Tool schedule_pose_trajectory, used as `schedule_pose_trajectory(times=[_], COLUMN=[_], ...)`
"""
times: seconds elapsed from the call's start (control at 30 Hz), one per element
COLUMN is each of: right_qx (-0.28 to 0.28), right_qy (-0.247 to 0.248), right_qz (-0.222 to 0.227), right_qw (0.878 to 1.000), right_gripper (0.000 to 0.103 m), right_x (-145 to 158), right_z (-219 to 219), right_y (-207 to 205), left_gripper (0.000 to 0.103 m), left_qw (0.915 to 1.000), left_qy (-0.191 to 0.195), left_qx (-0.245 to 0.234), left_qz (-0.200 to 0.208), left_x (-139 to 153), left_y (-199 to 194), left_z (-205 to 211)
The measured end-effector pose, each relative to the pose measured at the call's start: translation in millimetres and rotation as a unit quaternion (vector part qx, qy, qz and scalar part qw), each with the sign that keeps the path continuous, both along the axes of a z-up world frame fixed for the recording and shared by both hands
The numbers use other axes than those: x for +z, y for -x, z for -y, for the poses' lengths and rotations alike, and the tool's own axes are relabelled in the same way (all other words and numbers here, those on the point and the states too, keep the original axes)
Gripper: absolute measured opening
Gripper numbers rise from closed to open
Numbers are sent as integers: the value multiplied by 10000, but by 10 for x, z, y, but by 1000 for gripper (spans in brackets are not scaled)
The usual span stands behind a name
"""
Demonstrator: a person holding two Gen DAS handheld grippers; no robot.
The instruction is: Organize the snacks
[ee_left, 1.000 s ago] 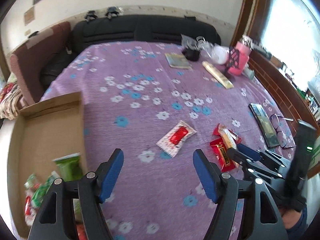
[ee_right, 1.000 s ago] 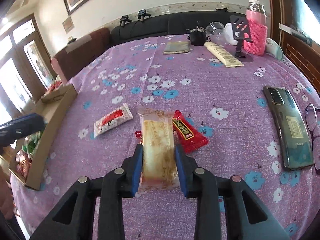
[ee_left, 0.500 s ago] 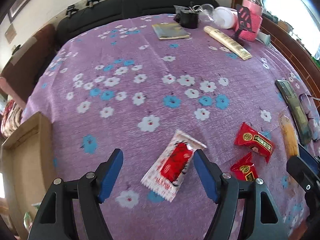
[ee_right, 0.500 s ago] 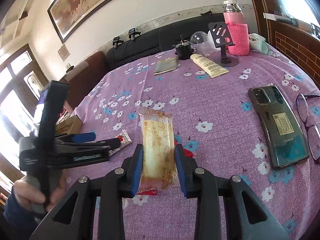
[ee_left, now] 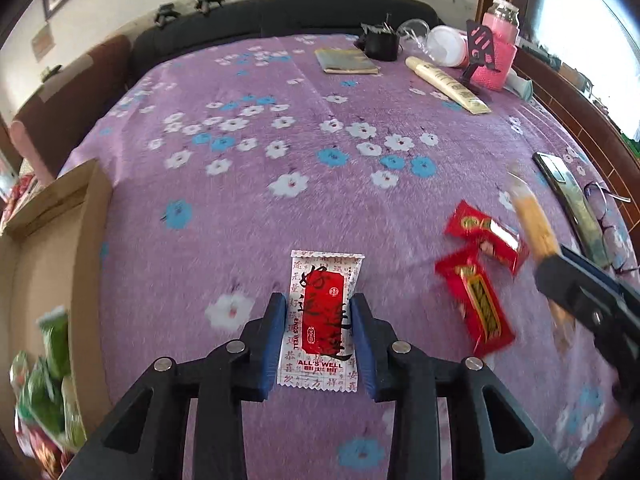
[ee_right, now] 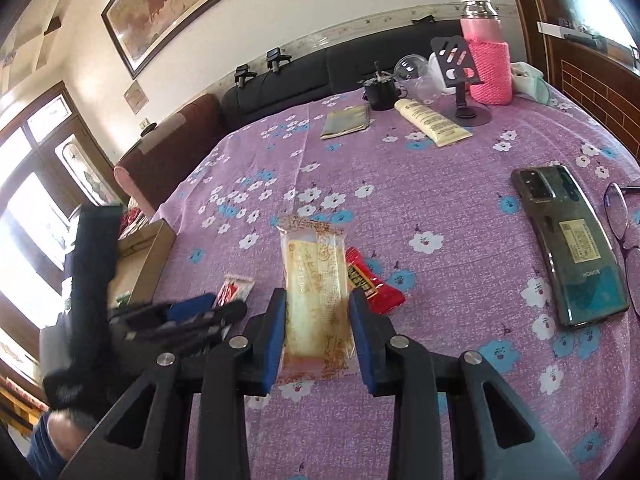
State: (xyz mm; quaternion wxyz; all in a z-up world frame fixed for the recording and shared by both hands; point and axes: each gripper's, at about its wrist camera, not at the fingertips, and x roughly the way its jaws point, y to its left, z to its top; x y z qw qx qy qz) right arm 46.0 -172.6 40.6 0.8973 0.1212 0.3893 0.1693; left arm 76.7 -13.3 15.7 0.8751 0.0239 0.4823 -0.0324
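Note:
A white snack packet with a red panel (ee_left: 326, 276) lies on the purple flowered tablecloth (ee_left: 280, 140). My left gripper (ee_left: 318, 300) points down over it; its jaws are closing and the blue pads press the packet's two long edges. My right gripper (ee_right: 317, 296) is shut on a pale yellow cake bar in clear wrap (ee_right: 314, 264), held above the cloth. Two red packets (ee_left: 484, 236) (ee_left: 478, 300) lie to the right of the white one. In the right wrist view the left gripper (ee_right: 224, 308) shows low at the left.
An open cardboard box (ee_left: 80, 240) with green snack packs (ee_left: 48, 360) stands at the table's left edge. A phone (ee_right: 572, 248) and glasses (ee_right: 624, 232) lie at the right. A cream tube (ee_right: 432, 122), booklet (ee_right: 346, 120), phone stand and pink bottle (ee_right: 488, 64) are at the back.
My left gripper came down over the white and red packet and its jaws went from wide apart to closed on the packet's sides. The right gripper kept its hold on the cake bar.

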Motion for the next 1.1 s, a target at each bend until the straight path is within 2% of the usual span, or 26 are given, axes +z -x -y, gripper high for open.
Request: schedule_pose_trajectory(times=[0.13,0.57,1.1], right_qx=[170,273,299], right_qy=[86,268,277], right_qz=[-48,-92,-28], right_qw=[9998,9992,9992], right_gripper=[30,30,30], right_x=[-45,-113,-99], right_z=[-119,-245,-265], right_y=[25,44,60], left_gripper=[34,34,34], left_qw=[9996,9985,9965], left_qy=[154,373,214], left_qx=[32,45,119], left_qz=[221,396,801], left_x=[-15,67,181], left_y=[61,65,124], left_z=[-64,-175,-170])
